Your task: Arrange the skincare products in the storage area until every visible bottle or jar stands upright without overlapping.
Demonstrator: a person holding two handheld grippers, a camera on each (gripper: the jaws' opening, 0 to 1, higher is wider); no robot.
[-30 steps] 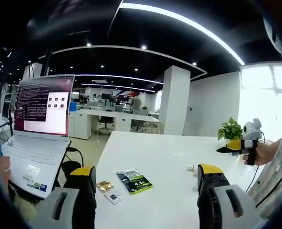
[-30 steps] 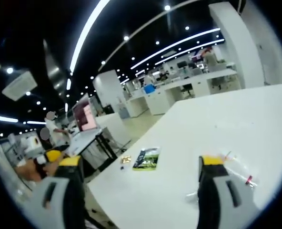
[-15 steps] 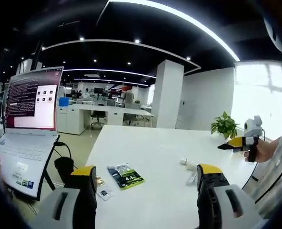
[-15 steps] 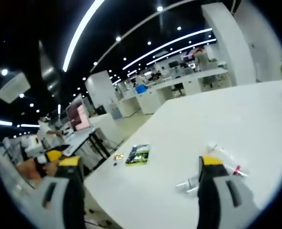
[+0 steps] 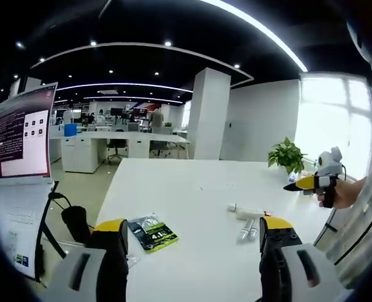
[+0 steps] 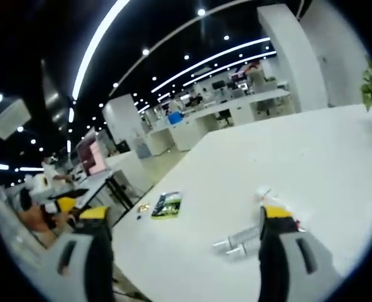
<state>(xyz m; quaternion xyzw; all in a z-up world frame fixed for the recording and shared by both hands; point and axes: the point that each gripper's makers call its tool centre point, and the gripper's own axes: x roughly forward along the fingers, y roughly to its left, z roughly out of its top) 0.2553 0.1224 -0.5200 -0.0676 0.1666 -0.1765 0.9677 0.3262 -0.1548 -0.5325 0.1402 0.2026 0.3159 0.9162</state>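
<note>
Both my left gripper (image 5: 186, 236) and my right gripper (image 6: 183, 226) hang with jaws apart and empty above the white surface (image 5: 198, 195). The small clear skincare tubes (image 5: 247, 221) lie flat near a green packet (image 5: 151, 231), so none stands upright yet.

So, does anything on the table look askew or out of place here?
Yes: the small tubes lie flat on the white table rather than upright, beside a green packet. Both hand-held grippers are open and empty.
</note>
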